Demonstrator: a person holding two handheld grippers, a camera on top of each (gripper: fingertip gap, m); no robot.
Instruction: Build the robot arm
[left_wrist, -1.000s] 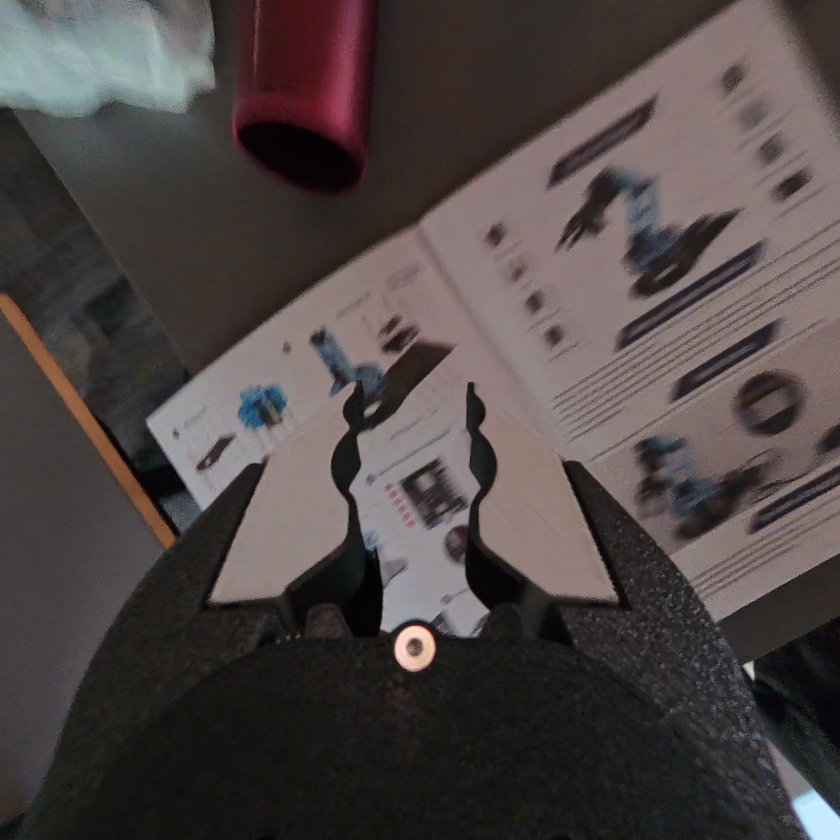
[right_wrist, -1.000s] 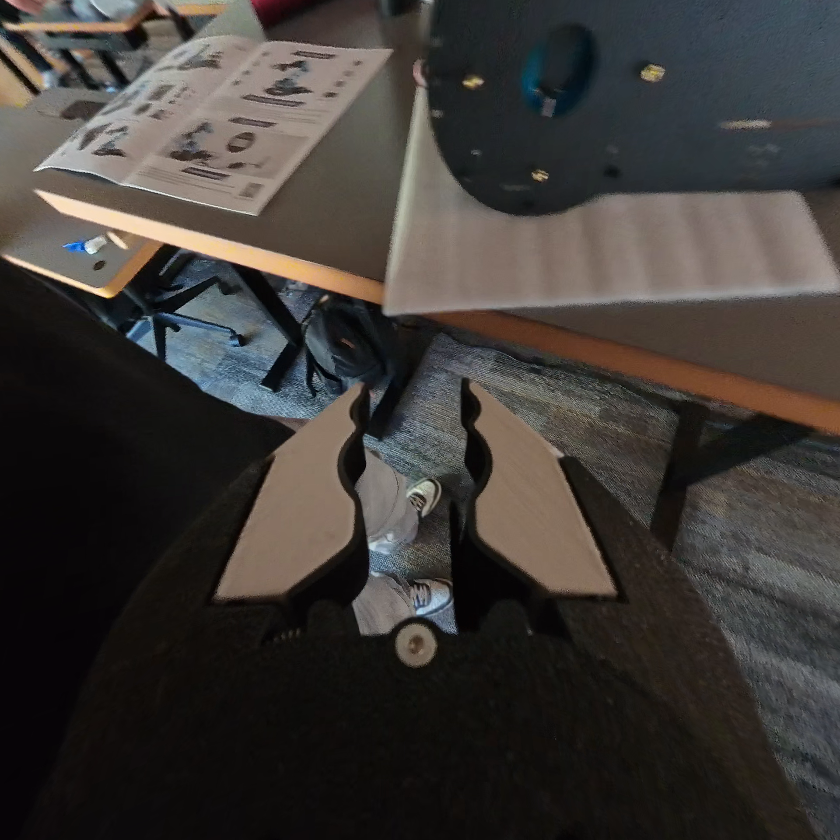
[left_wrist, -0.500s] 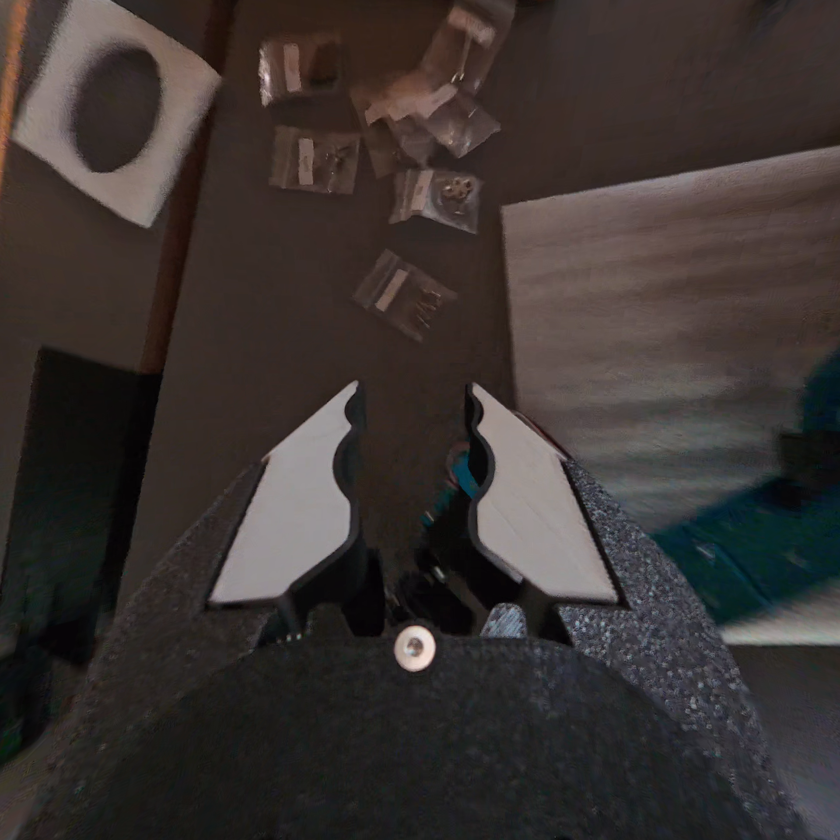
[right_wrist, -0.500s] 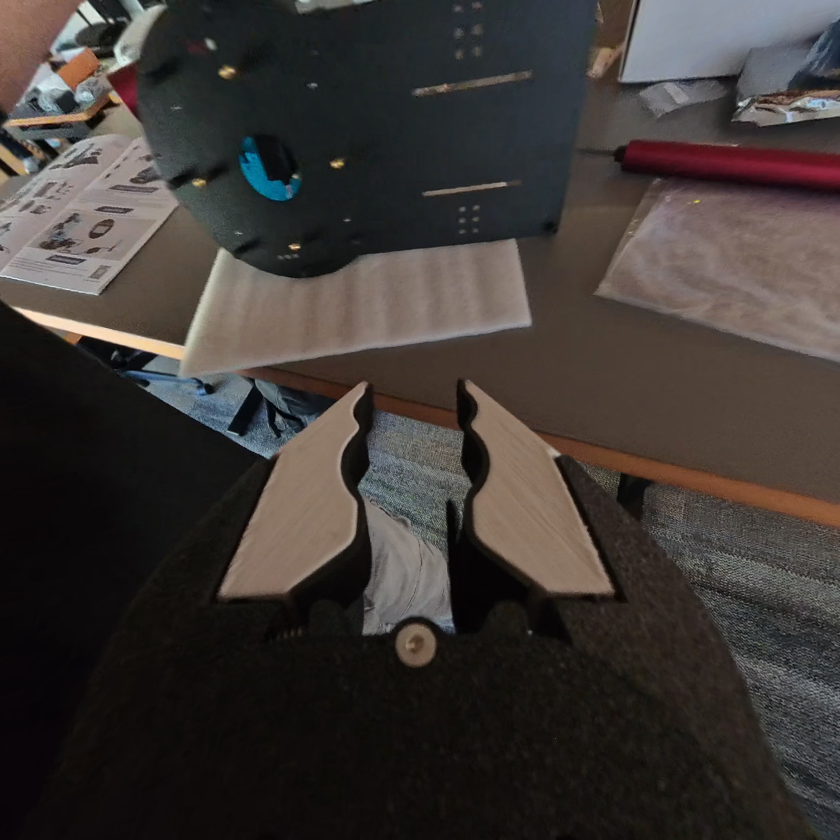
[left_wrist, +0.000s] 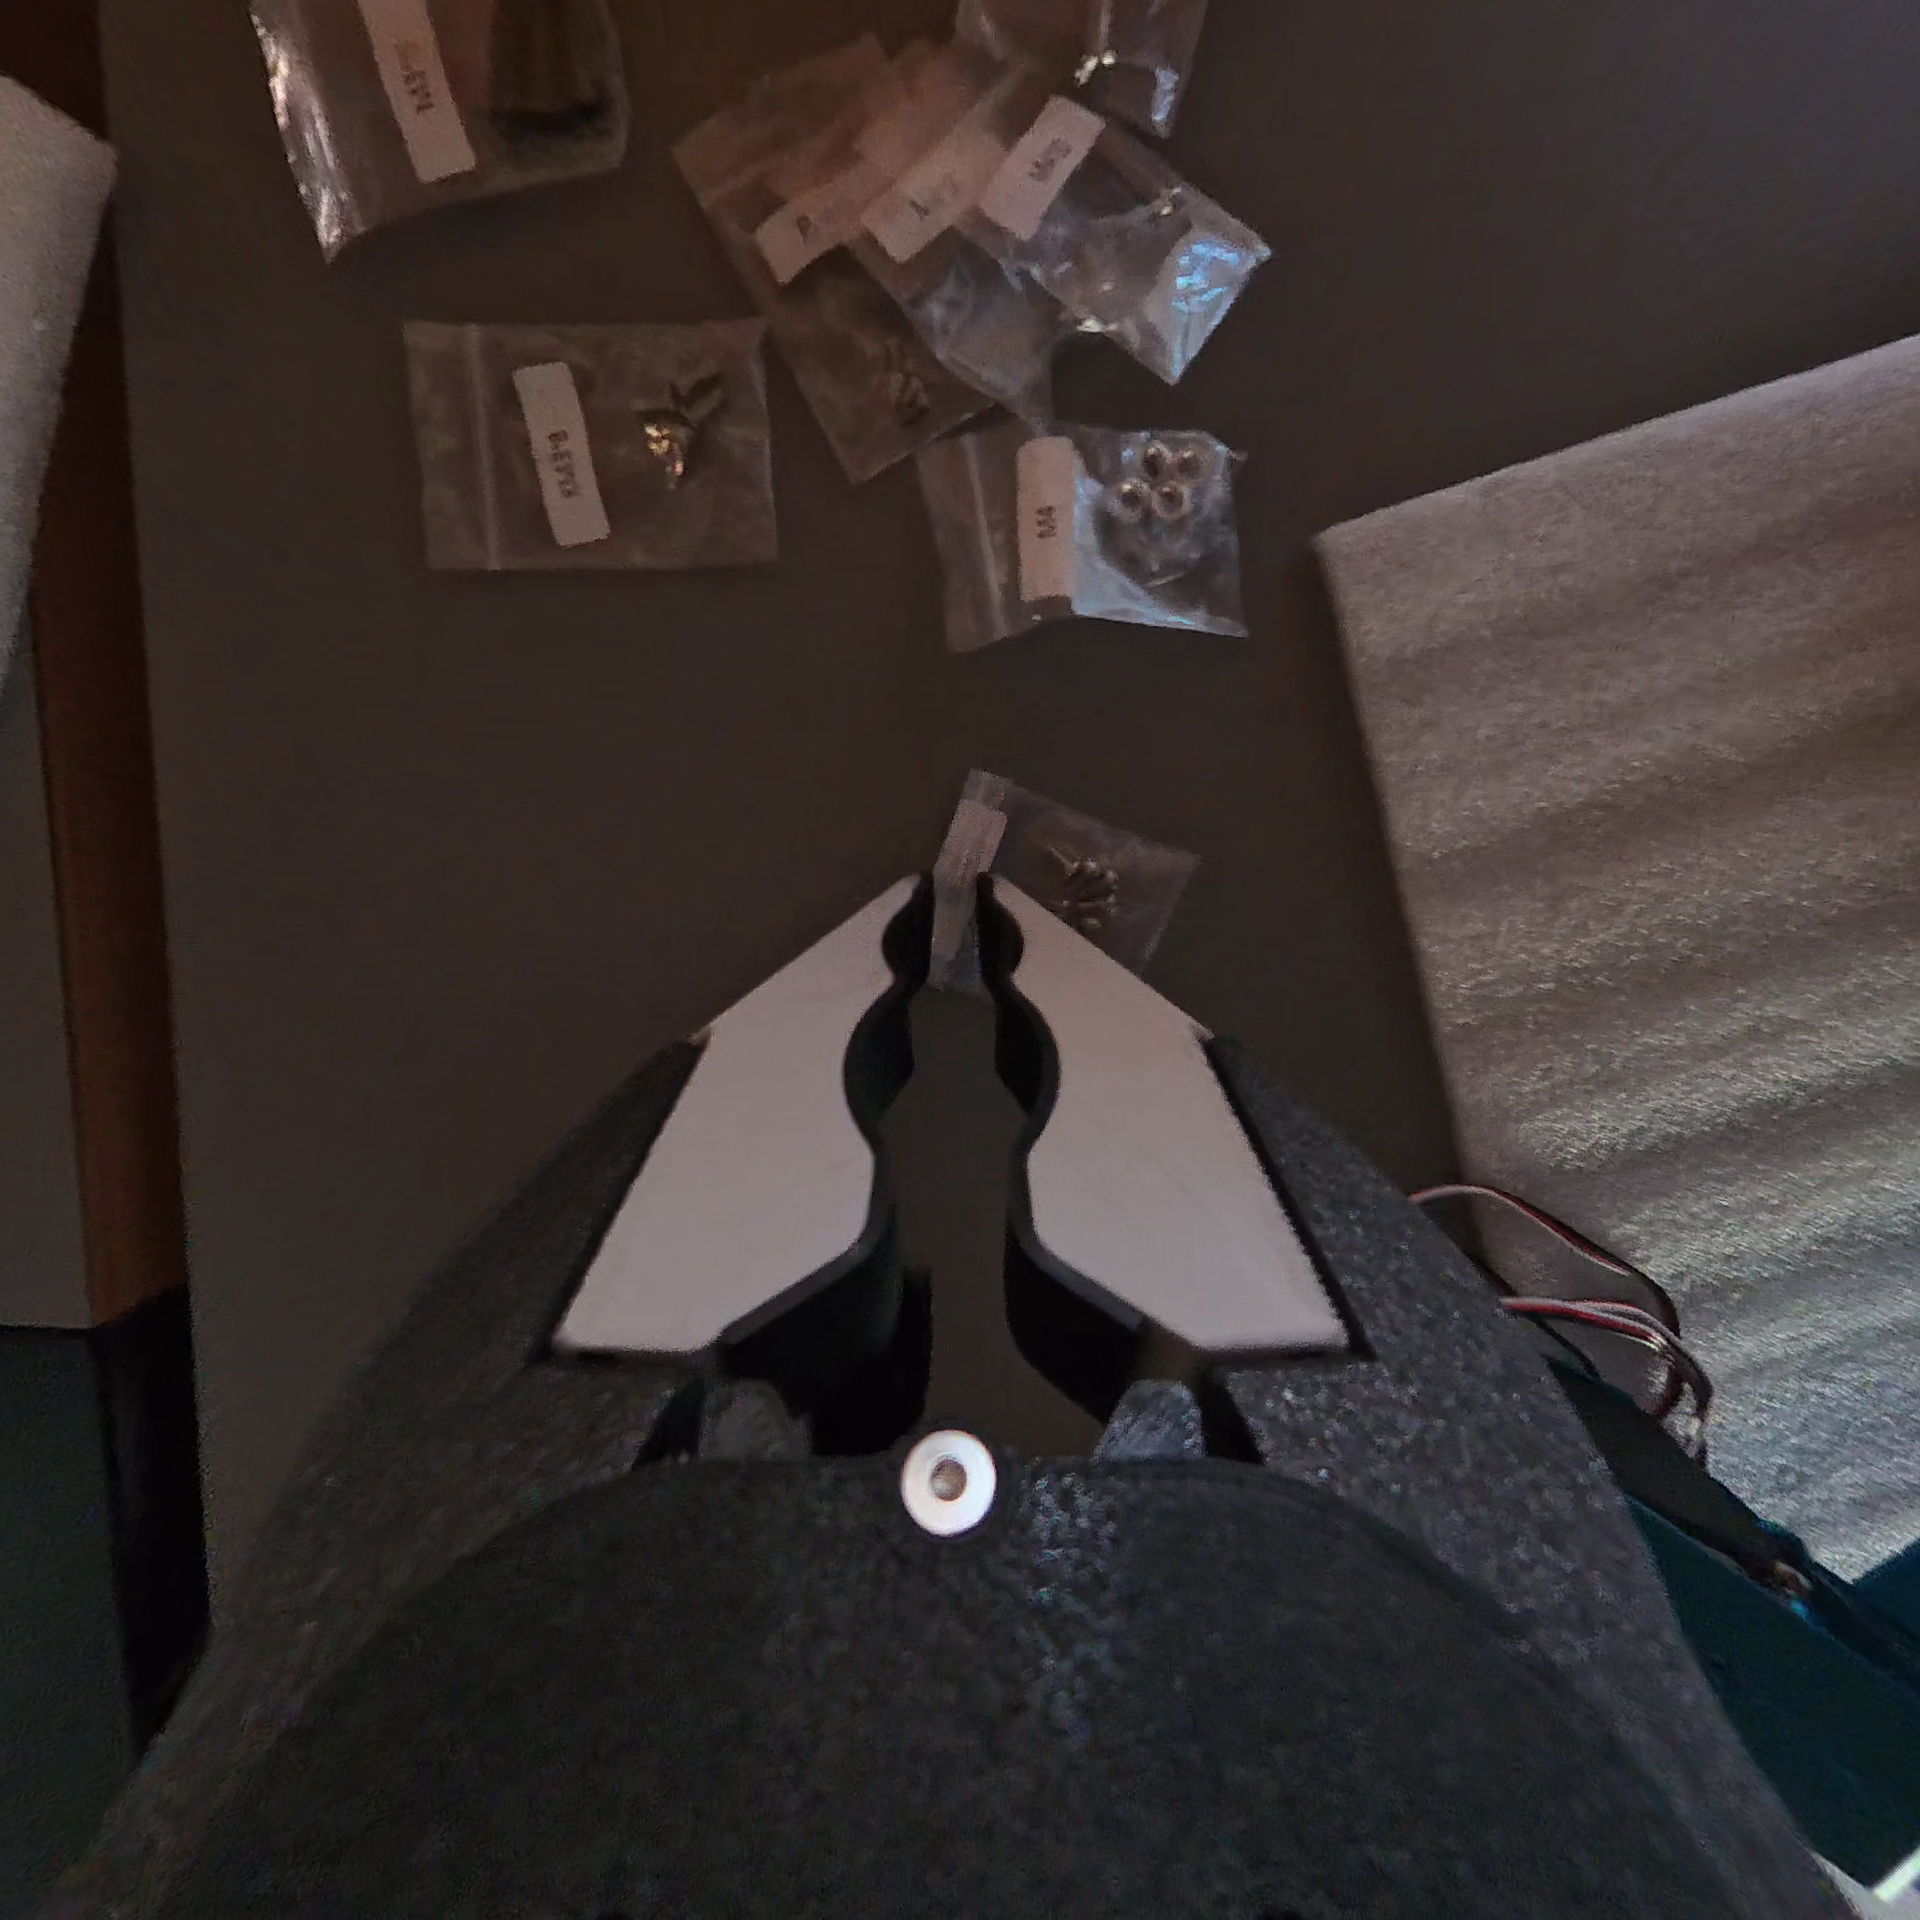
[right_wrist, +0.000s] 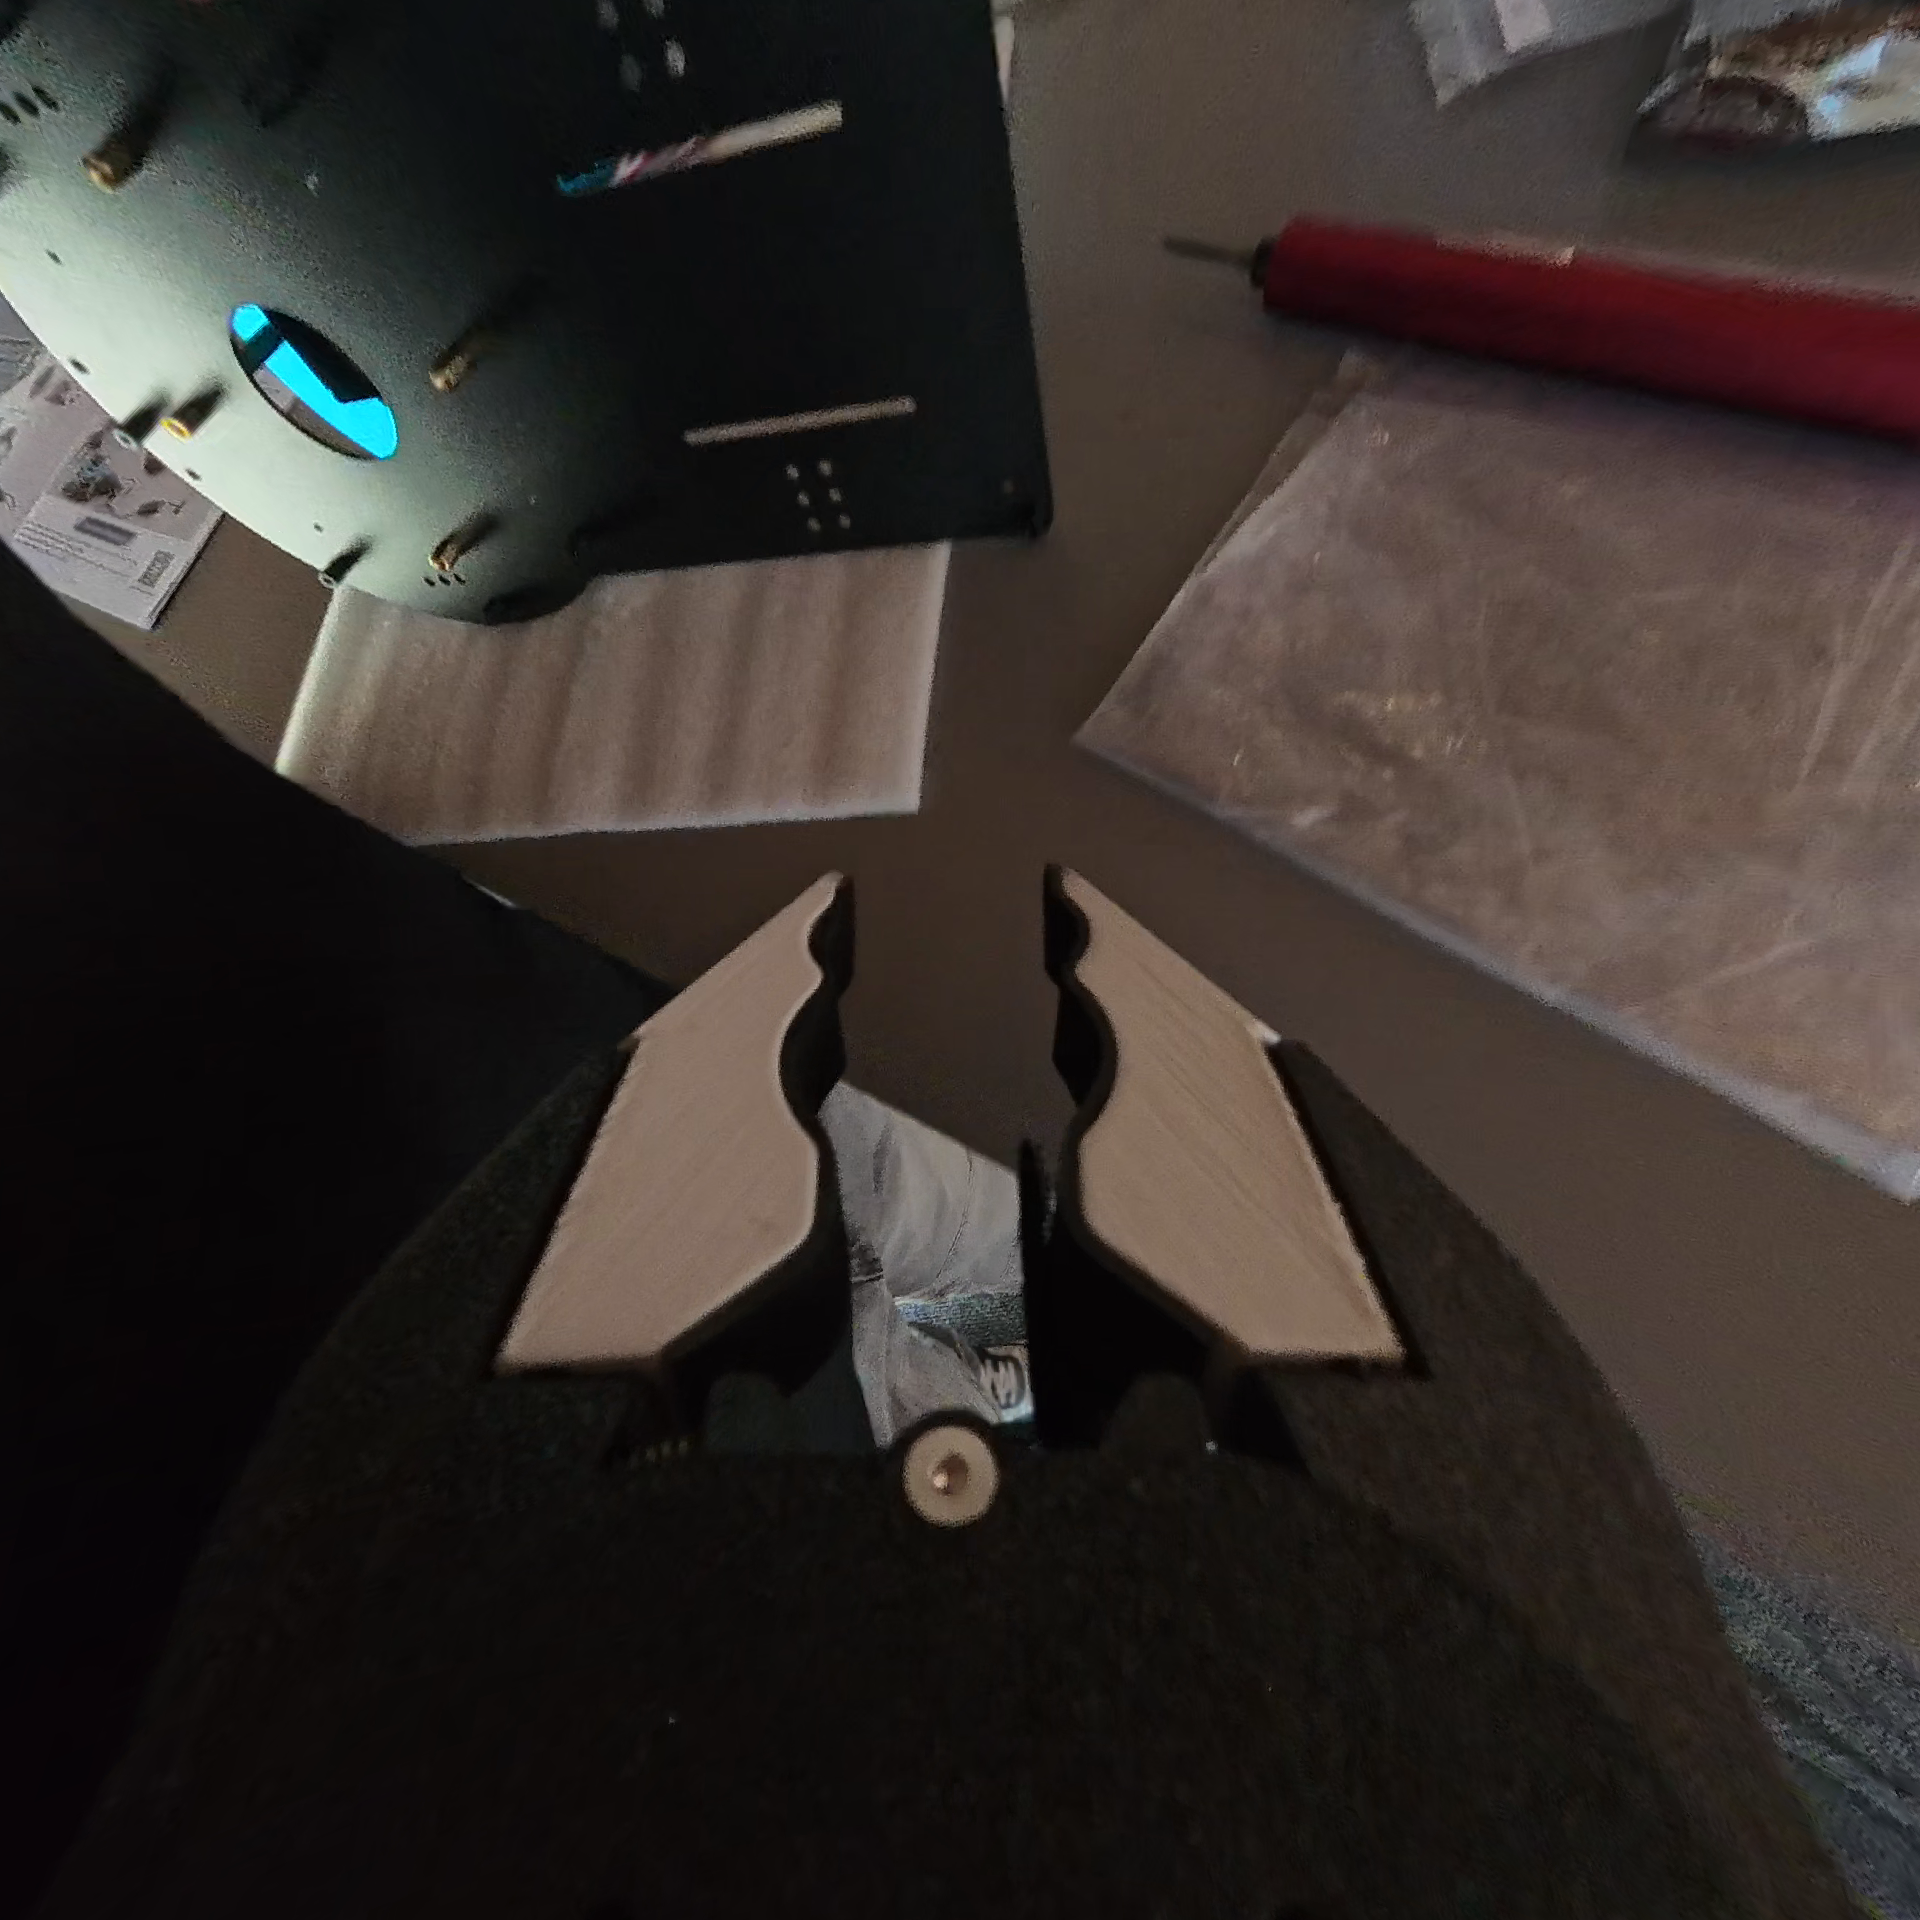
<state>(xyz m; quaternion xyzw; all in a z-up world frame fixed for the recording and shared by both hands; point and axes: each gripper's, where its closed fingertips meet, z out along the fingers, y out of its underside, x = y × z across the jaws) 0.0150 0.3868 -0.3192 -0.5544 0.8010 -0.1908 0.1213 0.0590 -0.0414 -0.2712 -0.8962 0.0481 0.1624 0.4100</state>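
My left gripper (left_wrist: 951, 883) is shut on the labelled edge of a small clear bag of screws (left_wrist: 1081, 883) that lies on the dark table. Several more small bags of hardware lie beyond it, among them a bag of nuts (left_wrist: 1101, 530) and a bag of brass parts (left_wrist: 592, 447). My right gripper (right_wrist: 948, 894) is open and empty, just over the table's front edge. A black metal plate (right_wrist: 582, 312) with brass standoffs and an oval hole rests on a white foam sheet (right_wrist: 644, 717) ahead and to its left.
A white foam sheet (left_wrist: 1662, 883) lies right of the left gripper, with red, white and black wires (left_wrist: 1621, 1320) at its edge. In the right wrist view, a red cylindrical tool (right_wrist: 1600, 322) and a large clear plastic bag (right_wrist: 1538, 727) lie to the right. A leaflet (right_wrist: 94, 520) lies far left. There is about 45 cm between the tips of the two grippers.
My left gripper swung from the leaflet over to the hardware bags, came down and shut on the nearest bag. My right gripper moved forward from over the floor to the table edge, still open.
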